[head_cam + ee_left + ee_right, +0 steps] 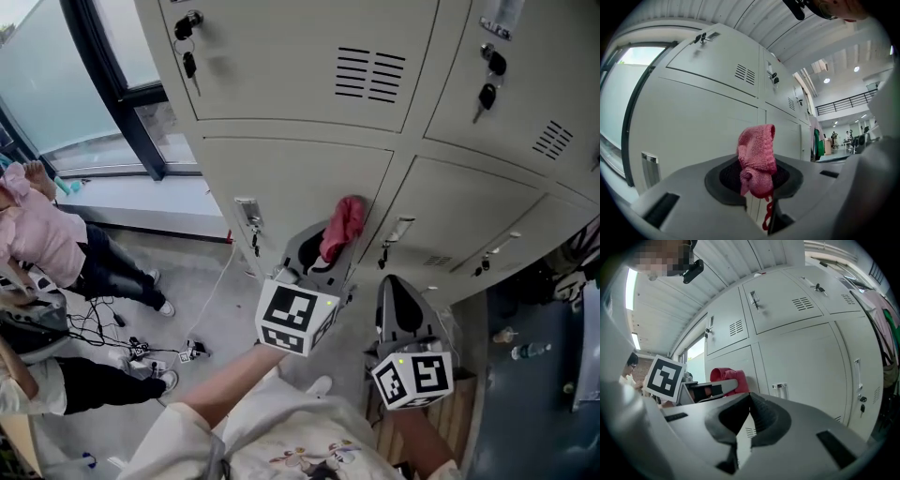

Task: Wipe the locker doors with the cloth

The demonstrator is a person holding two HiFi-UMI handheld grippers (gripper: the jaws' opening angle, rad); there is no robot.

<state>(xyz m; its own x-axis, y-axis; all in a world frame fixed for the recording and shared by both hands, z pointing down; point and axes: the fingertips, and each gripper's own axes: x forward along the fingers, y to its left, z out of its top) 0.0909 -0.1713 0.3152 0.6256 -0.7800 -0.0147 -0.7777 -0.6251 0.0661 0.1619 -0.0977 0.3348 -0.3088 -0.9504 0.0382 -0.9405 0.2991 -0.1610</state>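
Left gripper (322, 251) pinching pink knitted cloth (342, 225), fingers (723, 183) clamping its bunched lower end. Upper part standing up, red thread (767, 213) dangling below. Cloth sitting just before lower locker door (291, 178); whether touching door, cannot tell. Right gripper (400, 292) hovering beside, to lower right, its fingers pressing together, nothing between. Two people (56, 253) at left, partly cut off by frame edge.
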